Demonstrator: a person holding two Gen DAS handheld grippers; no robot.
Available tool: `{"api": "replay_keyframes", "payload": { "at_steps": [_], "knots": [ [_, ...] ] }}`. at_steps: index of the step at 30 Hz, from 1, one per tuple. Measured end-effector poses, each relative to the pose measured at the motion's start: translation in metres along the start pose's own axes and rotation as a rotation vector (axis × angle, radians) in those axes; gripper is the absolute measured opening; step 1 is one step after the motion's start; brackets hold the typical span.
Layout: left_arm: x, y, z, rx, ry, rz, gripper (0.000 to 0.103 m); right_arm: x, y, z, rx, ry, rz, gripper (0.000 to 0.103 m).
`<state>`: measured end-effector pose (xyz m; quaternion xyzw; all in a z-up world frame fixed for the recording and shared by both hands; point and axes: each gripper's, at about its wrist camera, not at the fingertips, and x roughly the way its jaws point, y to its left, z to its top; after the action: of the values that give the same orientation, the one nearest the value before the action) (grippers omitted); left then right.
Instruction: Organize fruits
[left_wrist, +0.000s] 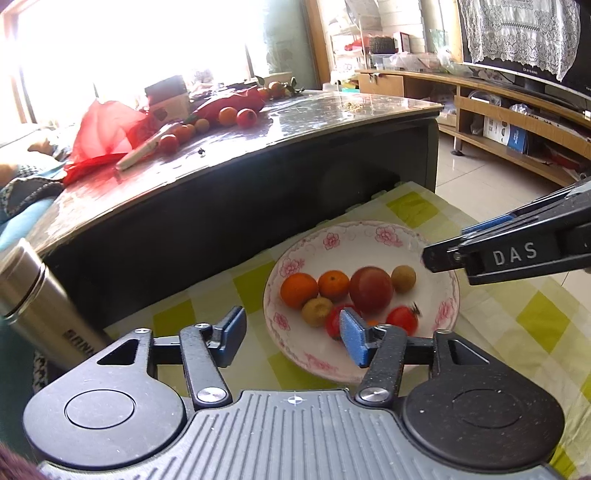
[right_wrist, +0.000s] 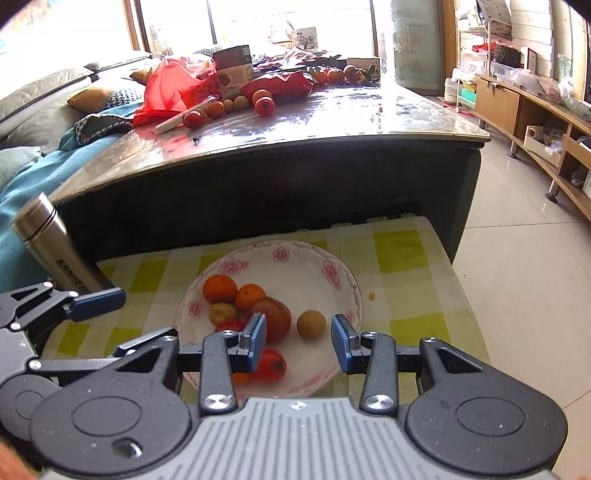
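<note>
On the checked cloth (right_wrist: 399, 251), both empty, open grippers (left_wrist: 291, 334) (right_wrist: 298, 341) hover over the plate (right_wrist: 295, 258); careless closing could scatter round fruit (right_wrist: 311, 324).

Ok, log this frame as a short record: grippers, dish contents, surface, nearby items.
left gripper: open, empty, at the dish's near rim
right gripper: open, empty, over the dish
white floral-rimmed dish: oranges, red tomatoes, small brown fruits, one large red fruit
surface: yellow-green checked cloth
nearby: steel flask; more fruit on the dark glossy table

Ahead of our tongs (right_wrist: 298, 339) we see fruits in the plate (right_wrist: 295, 258); the flask (right_wrist: 55, 247) stands left, the table (right_wrist: 332, 122) behind.
</note>
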<state>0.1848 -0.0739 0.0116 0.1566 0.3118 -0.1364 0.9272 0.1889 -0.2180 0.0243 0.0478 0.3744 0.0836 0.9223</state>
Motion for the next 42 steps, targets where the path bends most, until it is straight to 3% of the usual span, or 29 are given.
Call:
{"api": "replay_keyframes", "payload": {
  "at_steps": [6,12,14,21,23,42],
  "knots": [
    [-0.007,-0.002,-0.015,-0.025,0.023,0.027,0.070,-0.012,0.001,-0.017,0.001,0.015,-0.027,0.043],
    [-0.020,-0.002,-0.029,-0.062,0.036,0.080,0.082,-0.025,0.004,-0.036,0.005,0.034,-0.039,0.043],
    [-0.026,-0.004,-0.034,-0.056,0.035,0.111,0.090,-0.028,0.008,-0.043,-0.005,0.042,-0.041,0.044],
    [-0.041,-0.009,-0.049,-0.065,0.040,0.136,0.092,-0.043,0.023,-0.064,-0.044,0.054,-0.041,0.044],
    [-0.045,-0.009,-0.052,-0.084,0.038,0.142,0.102,-0.048,0.027,-0.069,-0.043,0.056,-0.036,0.044],
    [-0.083,-0.012,-0.083,-0.149,0.035,0.182,0.103,-0.075,0.044,-0.106,-0.050,0.059,-0.060,0.046]
  ]
}}
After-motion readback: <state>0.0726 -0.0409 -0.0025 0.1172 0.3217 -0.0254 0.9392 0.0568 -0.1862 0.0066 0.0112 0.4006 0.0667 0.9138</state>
